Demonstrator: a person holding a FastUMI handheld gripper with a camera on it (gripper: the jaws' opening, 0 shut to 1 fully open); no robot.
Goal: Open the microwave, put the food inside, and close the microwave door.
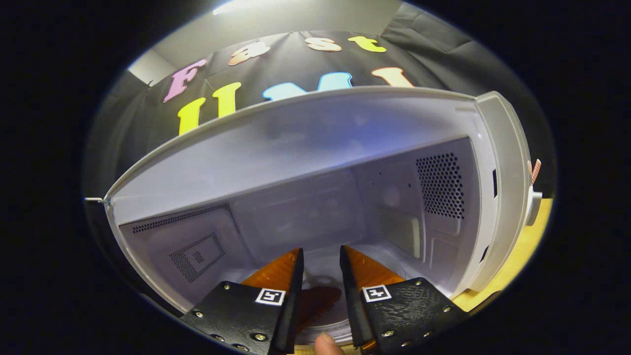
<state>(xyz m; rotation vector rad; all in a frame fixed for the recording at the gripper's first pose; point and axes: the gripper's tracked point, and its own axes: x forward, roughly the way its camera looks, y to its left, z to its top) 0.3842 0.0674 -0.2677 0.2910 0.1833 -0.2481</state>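
Microwave (315, 162) stands open, cavity facing the tongs (321, 256), which reach level into it, fingers slightly parted around reddish food (318, 301) on the turntable.

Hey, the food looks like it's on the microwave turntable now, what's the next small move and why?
Probably draw the tool straight back out of the microwave cavity. Its fingers stand apart, and the reddish-brown food seems to lie on the turntable between them, so likely only clearing the opening remains before closing up.

The microwave (315, 162) I faced was white inside, its walls pierced with dark dotted vents (440, 185); the table (517, 261) beside it was yellow wood.
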